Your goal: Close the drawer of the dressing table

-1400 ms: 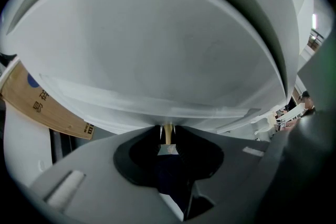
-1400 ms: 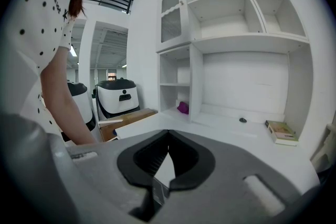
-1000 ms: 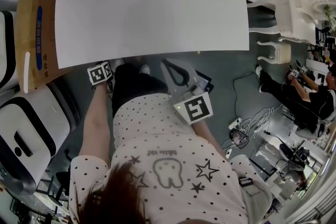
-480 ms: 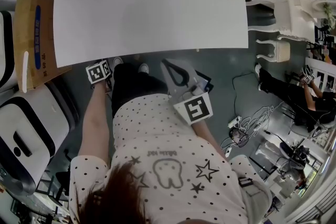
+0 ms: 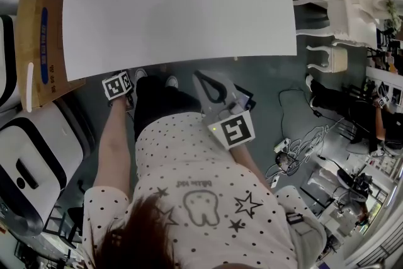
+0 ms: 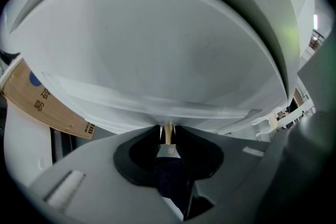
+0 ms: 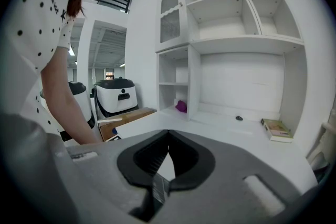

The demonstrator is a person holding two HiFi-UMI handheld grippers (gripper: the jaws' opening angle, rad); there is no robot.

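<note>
White dressing table, cardboard box, print unreadable

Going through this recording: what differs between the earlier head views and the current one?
Only the person in the background has shifted toward the right edge of the head view. Both of the wearer's hands kept their place. The left tongs are closed on the small gold knob under the white tabletop; the right tongs are shut and empty.

No lettering can be read.
</note>
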